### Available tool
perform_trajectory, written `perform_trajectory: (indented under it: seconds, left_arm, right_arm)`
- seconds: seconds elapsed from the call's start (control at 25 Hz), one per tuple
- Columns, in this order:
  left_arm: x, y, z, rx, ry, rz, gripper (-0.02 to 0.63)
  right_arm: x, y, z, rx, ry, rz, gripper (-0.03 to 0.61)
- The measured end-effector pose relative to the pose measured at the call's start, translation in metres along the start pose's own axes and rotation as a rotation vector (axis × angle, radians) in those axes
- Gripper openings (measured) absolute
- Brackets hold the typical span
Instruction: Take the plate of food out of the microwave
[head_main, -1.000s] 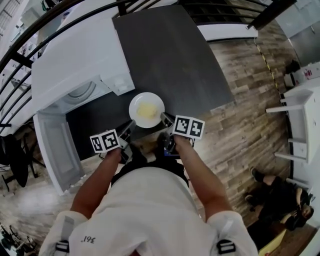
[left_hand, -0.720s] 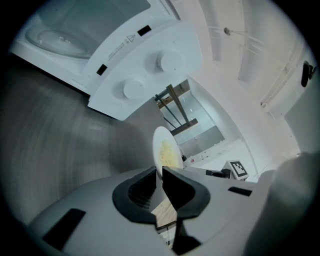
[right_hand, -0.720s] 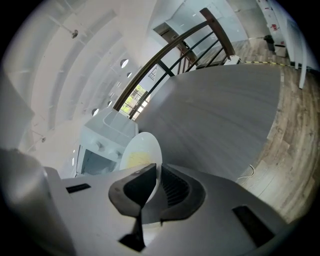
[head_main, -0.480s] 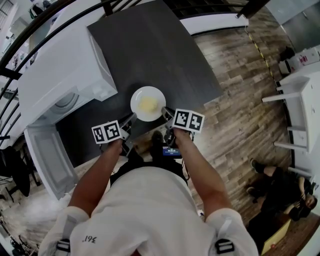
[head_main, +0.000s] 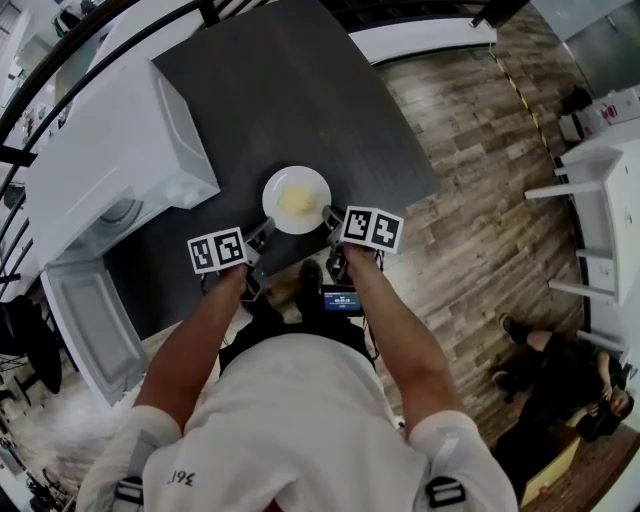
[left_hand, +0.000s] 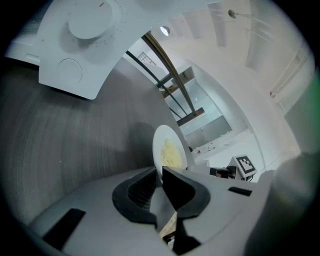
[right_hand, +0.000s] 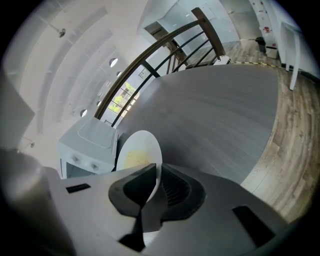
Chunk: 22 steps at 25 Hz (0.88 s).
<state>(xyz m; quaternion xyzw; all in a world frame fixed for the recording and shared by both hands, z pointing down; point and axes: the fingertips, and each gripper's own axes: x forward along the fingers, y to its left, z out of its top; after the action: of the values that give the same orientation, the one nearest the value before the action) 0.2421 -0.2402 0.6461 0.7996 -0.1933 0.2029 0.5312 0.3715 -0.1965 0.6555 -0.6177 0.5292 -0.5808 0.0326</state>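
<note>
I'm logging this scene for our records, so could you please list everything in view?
plate: one, white, over the table's near edge
food: one heap, yellow, on the plate
microwave: one, white, table's left end, door open
table: one, dark grey, centre
floor: one, wood planks, right
shelf unit: one, white, far right
bystander: one, dark clothes, lower right
left gripper: one, grey, shut on the plate's left rim
right gripper: one, grey, shut on the plate's right rim

Count: one round white plate (head_main: 278, 186); one heap of yellow food (head_main: 297, 201); one white boxy microwave (head_main: 110, 150); one dark grey table (head_main: 300, 90); two grey grippers: left gripper (head_main: 264, 232), right gripper (head_main: 331, 216).
</note>
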Motion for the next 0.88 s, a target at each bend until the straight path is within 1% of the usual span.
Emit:
perform_trajectory:
  seconds: [0.28, 0.44, 0.64, 0.88]
  left_arm:
    - [0.019, 0.006, 0.004, -0.026, 0.043, 0.044, 0.043]
    - [0.028, 0.01, 0.007, -0.048, 0.062, 0.058, 0.043]
    - [0.035, 0.014, 0.007, -0.056, 0.094, 0.074, 0.043]
    - [0.04, 0.015, 0.009, -0.061, 0.101, 0.082, 0.043]
  right_arm:
    - [0.014, -0.013, 0.013, -0.003, 0.029, -0.02, 0.031]
    - [0.021, -0.018, 0.019, -0.004, 0.046, -0.03, 0.031]
    - [0.027, -0.023, 0.023, 0.001, 0.07, -0.044, 0.031]
    - [0.029, -0.022, 0.03, -0.002, 0.07, -0.042, 0.031]
